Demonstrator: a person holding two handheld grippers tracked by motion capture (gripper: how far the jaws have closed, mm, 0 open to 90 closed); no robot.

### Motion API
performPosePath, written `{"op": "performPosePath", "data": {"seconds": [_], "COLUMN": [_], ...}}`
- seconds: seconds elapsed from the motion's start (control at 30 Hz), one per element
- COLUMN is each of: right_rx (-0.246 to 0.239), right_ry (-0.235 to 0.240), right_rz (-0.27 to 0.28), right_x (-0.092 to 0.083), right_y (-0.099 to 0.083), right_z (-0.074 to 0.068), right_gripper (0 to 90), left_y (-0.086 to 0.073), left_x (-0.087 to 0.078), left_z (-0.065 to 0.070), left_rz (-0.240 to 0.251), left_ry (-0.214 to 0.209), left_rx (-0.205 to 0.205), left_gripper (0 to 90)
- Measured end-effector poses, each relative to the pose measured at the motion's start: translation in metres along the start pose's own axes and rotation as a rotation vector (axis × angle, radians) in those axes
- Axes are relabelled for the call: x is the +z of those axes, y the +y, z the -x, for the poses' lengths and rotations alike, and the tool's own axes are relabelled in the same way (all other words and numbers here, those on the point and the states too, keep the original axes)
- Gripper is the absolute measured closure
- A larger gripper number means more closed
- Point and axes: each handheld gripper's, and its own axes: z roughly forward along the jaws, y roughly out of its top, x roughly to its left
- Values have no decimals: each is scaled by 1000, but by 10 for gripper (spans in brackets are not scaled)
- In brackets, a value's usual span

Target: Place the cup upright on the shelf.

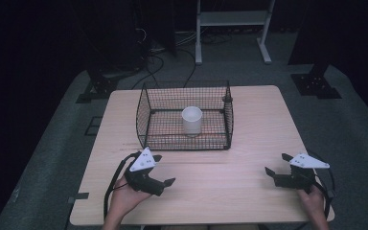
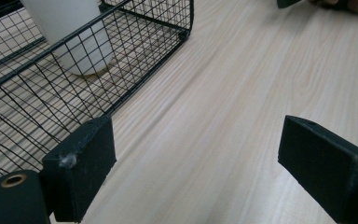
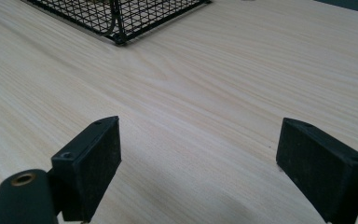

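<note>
Two hands come in from the near edge of the wooden table (image 1: 249, 129), each holding a black claw low over the bare wood. The left hand (image 1: 124, 191) sits near the front left corner, its wrist angled so that the left gripper (image 1: 164, 170) points across the table toward the right and a little forward, with the grey plate on top tilted up toward the wire basket (image 1: 146, 115). Its jaws stand well apart with nothing between them; in the left gripper view they frame bare wood, with the basket's near corner just beyond the left jaw. The right hand (image 1: 316, 203) rests near the front right corner, and the right gripper (image 1: 278, 164) points leftward and slightly away from the person, its plate lying nearly level. Its jaws are likewise spread wide and hold nothing, with plain table between them in the right gripper view. The basket stands in the middle of the table, farther from the person than both claws and apart from them. A white cup (image 1: 191, 120) stands upright inside it, near the middle of its floor, touched by neither claw.
</note>
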Motion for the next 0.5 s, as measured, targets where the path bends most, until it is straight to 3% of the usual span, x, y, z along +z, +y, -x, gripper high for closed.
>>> {"op": "performPosePath", "data": {"seconds": [0.5], "right_rx": [-1], "right_ry": [-2], "right_rz": [0], "right_x": [0], "right_y": [0], "right_z": [0], "right_gripper": [131], "left_y": [-27], "left_x": [-14], "left_z": [-2], "left_rz": [59], "left_ry": [36], "left_rx": [-62], "left_gripper": [101]}}
